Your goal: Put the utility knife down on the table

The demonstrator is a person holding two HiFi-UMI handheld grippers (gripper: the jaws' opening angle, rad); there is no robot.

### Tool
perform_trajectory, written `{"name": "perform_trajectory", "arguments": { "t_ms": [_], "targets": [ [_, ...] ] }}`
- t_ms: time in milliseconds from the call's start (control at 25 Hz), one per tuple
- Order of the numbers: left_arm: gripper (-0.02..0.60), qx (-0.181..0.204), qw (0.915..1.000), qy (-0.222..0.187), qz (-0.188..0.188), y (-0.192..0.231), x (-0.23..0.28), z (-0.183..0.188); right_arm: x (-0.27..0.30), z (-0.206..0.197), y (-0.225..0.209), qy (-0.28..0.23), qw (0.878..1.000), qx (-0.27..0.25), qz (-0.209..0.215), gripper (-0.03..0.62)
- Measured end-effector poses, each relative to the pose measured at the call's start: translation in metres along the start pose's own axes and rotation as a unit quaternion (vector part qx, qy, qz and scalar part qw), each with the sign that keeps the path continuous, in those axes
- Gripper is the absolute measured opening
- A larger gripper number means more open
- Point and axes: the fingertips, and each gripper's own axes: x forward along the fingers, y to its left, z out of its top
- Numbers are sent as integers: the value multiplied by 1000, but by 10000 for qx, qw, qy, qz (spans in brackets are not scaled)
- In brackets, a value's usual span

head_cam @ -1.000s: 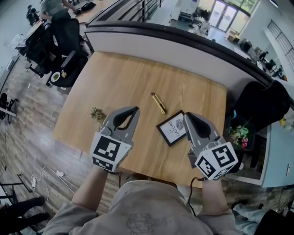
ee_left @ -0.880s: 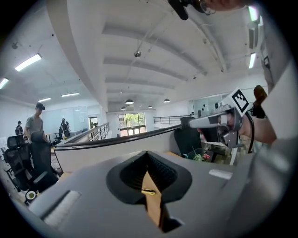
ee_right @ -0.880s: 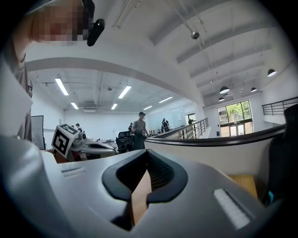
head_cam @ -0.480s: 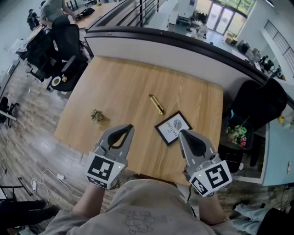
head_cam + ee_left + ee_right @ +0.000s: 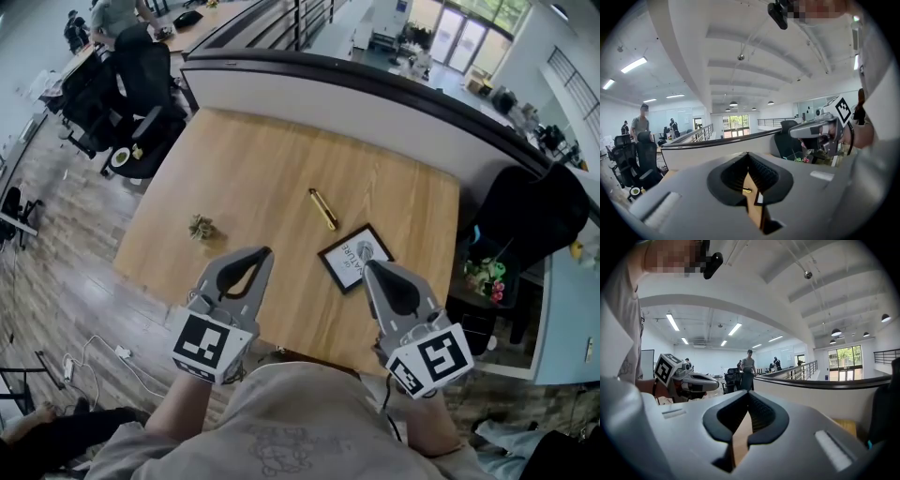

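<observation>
**Head view, looking steeply down:** my two grippers at the near edge of the surface point(image 5: 253, 159).

**Knife.** The knife point(image 5: 323, 208), a slim yellow bar, lies flat on the bare wood near the middle of the surface. It is slightly slanted and nothing touches it. A dark-edged frame point(image 5: 354, 258) lies just beside its near end, apart from it. A small sprig point(image 5: 200, 226) sits well to the left.

**Left gripper.** My left gripper point(image 5: 262, 253) hangs over the near part of the surface, its jaws pressed together with nothing between them. Its own view shows the pads meeting. Only a sliver of wood and a speck of the yellow knife show through the slit below them.

**Right gripper.** My right gripper point(image 5: 369, 268) likewise has its jaws pressed together on nothing, and its own view shows only wood in the slit. From above, its tips overlap the near edge of the frame. I cannot tell whether they touch it.

**Spacing.** Both grippers are well apart from the knife.

**Progress, as I judge it.** The knife rests on the surface and neither gripper holds it, so the placing reads as done. No step of the task seems left. At most I would hold both grippers clear of the knife and the frame.
</observation>
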Motion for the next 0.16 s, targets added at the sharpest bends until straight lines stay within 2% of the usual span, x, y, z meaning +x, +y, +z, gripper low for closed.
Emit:
{"name": "perform_trajectory", "arguments": {
  "t_ms": [160],
  "targets": [
    [2,111,9999,-45,-15,1,-2,-1,0,-2,1,4,10000,-5,-3,11]
  ]
}}
